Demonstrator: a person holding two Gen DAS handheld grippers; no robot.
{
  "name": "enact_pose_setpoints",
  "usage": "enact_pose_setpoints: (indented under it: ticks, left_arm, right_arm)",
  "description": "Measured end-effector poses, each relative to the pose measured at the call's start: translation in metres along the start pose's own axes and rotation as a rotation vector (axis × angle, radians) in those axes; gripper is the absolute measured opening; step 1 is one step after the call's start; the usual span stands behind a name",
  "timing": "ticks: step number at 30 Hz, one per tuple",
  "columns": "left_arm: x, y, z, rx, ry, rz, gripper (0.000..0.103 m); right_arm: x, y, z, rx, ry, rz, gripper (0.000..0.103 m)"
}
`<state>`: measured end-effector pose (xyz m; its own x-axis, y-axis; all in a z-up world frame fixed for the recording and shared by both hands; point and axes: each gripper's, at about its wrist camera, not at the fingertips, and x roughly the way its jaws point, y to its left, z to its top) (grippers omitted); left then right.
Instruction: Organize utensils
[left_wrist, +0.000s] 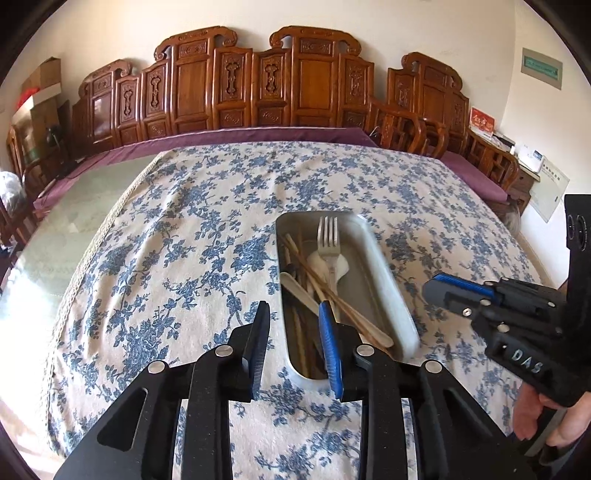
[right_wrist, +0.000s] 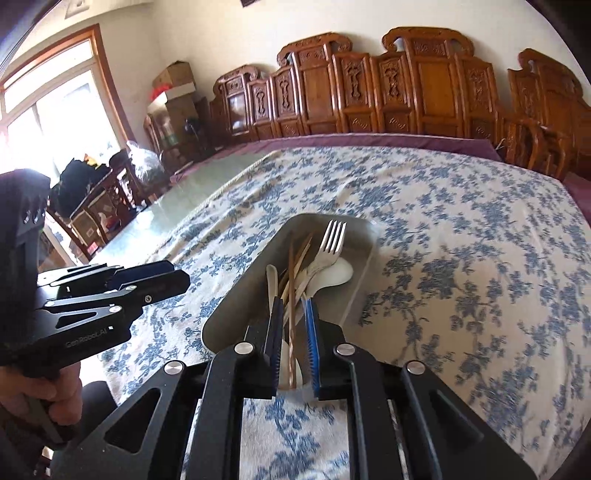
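A grey oblong tray (left_wrist: 384, 280) lies on the blue-flowered cloth and holds a metal fork (left_wrist: 328, 236), wooden chopsticks (left_wrist: 332, 295) and white spoons (left_wrist: 295, 284). My left gripper (left_wrist: 293, 314) is open and empty, its jaws astride the tray's near left wall. My right gripper (left_wrist: 439, 286) hovers just right of the tray. In the right wrist view the right gripper (right_wrist: 293, 310) is open over the tray's (right_wrist: 229, 306) near end, above the chopsticks (right_wrist: 291, 273), fork (right_wrist: 330, 240) and spoons (right_wrist: 338, 275), holding nothing. The left gripper (right_wrist: 177, 278) shows at the left.
The flowered cloth (left_wrist: 184, 240) covers most of a glass-topped table (left_wrist: 74, 221). Carved wooden chairs (left_wrist: 258, 81) line the far side. More chairs and bags (right_wrist: 110, 192) stand at the left end near a window.
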<state>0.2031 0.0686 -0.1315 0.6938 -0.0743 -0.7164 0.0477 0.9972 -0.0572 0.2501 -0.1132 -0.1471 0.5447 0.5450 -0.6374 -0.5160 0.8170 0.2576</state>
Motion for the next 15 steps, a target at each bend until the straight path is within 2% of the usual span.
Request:
enact_pose_setpoints:
  ticks: [2,3,4,6,8,9,10,11,13,15]
  left_arm:
    - [-0.007,-0.004,-0.001,0.003,-0.008,-0.002,0.033]
    - [-0.012,-0.006,-0.001,0.004,-0.014,-0.004,0.039]
    - [-0.015,-0.008,-0.002,0.005,-0.018,-0.006,0.044]
    - [-0.023,-0.012,-0.003,0.008,-0.021,-0.007,0.045]
    - [-0.03,-0.016,-0.005,0.008,-0.024,-0.006,0.06]
    - [-0.035,-0.018,-0.006,0.008,-0.033,-0.004,0.069]
    - [-0.038,-0.019,-0.007,0.008,-0.038,-0.003,0.074]
    - [-0.042,-0.021,-0.008,0.007,-0.043,-0.003,0.076]
    - [-0.049,-0.025,-0.01,0.009,-0.046,0.0,0.084]
    - [-0.056,-0.03,-0.011,0.016,-0.052,0.005,0.086]
  right_arm:
    - [-0.014,0.0,-0.003,0.001,-0.012,-0.013,0.014]
    - [-0.021,0.001,-0.004,-0.001,-0.016,-0.024,0.015]
    - [-0.027,0.002,-0.006,-0.004,-0.021,-0.039,0.02]
    - [-0.038,0.004,-0.011,-0.002,-0.031,-0.071,0.03]
    - [-0.049,0.002,-0.016,0.015,-0.033,-0.091,0.038]
    - [-0.054,0.001,-0.018,0.022,-0.034,-0.107,0.044]
    - [-0.061,0.0,-0.02,0.028,-0.041,-0.127,0.053]
    - [-0.067,-0.001,-0.022,0.03,-0.048,-0.149,0.058]
    - [-0.08,-0.002,-0.026,0.039,-0.062,-0.194,0.077]
    - [-0.092,-0.005,-0.029,0.055,-0.071,-0.226,0.088]
